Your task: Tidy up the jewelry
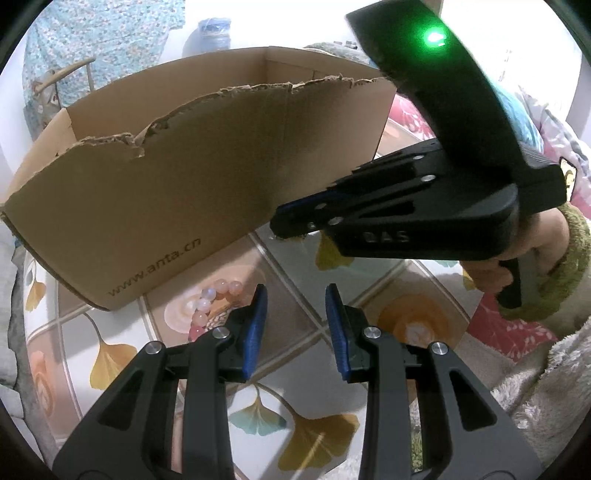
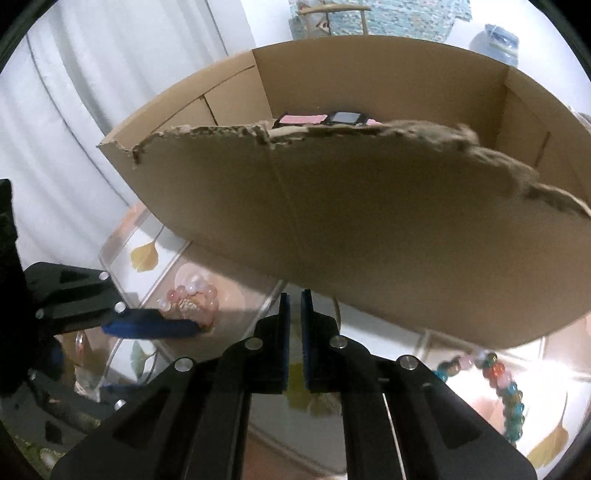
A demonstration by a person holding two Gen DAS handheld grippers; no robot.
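Observation:
A torn-edged cardboard box stands on the leaf-patterned tablecloth. Inside it lies a watch with a pink strap. A pink bead bracelet lies in front of the box, partly hidden behind a finger of my left gripper. That gripper is open with nothing between its blue pads. My right gripper hovers near the box's front wall, shut. Pale specks show at its tips, and I cannot tell what they are. A multicoloured bead bracelet lies to the right on the table.
A hand in a green sleeve holds the right gripper. A fluffy pale blanket lies at the table's right edge. Behind the box are a chair, a blue jar and white curtains.

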